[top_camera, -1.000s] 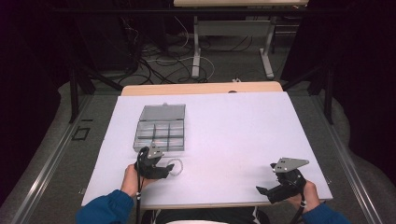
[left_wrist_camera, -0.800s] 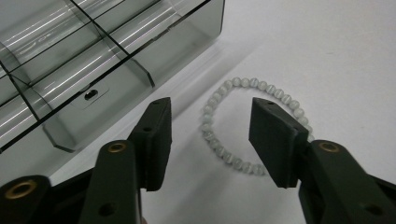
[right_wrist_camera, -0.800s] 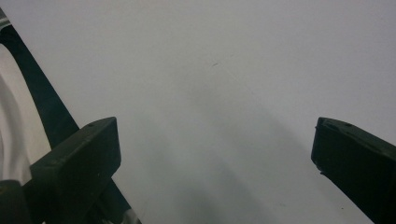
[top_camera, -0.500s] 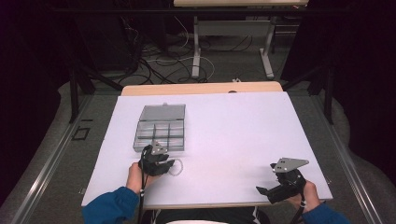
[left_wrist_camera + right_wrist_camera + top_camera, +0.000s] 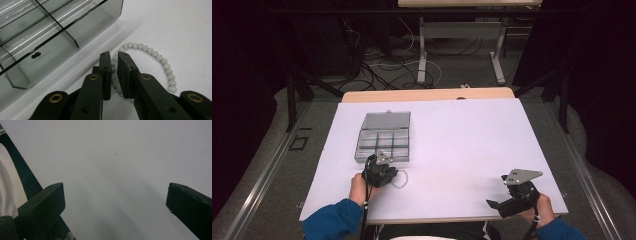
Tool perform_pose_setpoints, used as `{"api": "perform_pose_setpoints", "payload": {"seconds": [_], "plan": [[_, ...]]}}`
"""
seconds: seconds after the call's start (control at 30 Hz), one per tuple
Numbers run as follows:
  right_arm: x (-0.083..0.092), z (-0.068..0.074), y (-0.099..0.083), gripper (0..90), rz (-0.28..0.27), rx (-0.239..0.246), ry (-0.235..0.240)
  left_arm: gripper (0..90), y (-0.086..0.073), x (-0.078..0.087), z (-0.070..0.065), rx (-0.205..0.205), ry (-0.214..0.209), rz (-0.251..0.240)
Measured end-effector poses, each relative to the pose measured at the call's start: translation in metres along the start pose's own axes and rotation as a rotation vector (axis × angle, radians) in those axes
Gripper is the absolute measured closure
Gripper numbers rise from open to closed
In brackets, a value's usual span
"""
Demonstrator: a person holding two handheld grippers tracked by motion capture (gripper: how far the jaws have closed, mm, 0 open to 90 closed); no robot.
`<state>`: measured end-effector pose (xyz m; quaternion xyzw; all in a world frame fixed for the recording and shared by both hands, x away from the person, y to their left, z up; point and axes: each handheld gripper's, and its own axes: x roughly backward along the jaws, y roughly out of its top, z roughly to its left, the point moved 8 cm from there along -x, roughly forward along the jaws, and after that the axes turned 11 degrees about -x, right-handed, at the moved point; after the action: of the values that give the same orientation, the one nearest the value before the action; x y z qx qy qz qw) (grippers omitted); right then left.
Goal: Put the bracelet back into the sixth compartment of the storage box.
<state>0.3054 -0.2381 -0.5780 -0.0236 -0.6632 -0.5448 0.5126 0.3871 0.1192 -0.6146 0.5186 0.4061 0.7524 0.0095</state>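
left gripper (image 5: 113, 56): jaws have just been closing and now pinch the near side of the bead bracelet (image 5: 150, 50), lower centre of its own view.
bracelet: flat on the white table (image 5: 462, 140), just beside the compartment box (image 5: 382, 137).
meaning: grasp looks made; lifting likely next.
right gripper (image 5: 113, 195): wide apart, nothing between.

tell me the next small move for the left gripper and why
Probably lift the left gripper a little, straight up. Its fingers have just been closing and now pinch one side of the bead bracelet, which lies on the white table just beside the open compartment box. A short lift would show whether the grip holds before carrying it to the box.
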Motion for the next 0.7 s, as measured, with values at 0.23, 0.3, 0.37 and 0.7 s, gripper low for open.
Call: {"api": "perform_pose_setpoints", "payload": {"seconds": [0.23,0.3,0.37,0.7], "plan": [[0.0002,0.0001,0.0,1.6,0.0,0.001,0.0,85.2,0.0,-0.0006,-0.0001,-0.019,0.003,-0.005],[0.0,0.0,-0.0001,1.6,0.001,0.001,0.0,85.5,0.0,-0.0004,-0.0002,-0.027,0.003,-0.006],[0.0003,0.0002,-0.0005,1.6,0.008,0.002,0.0,85.8,0.0002,-0.0001,-0.0005,-0.032,0.006,-0.005],[0.0003,-0.0003,0.0004,1.6,-0.006,0.006,-0.002,86.8,0.003,0.0046,-0.0007,-0.042,0.007,-0.026]]}}
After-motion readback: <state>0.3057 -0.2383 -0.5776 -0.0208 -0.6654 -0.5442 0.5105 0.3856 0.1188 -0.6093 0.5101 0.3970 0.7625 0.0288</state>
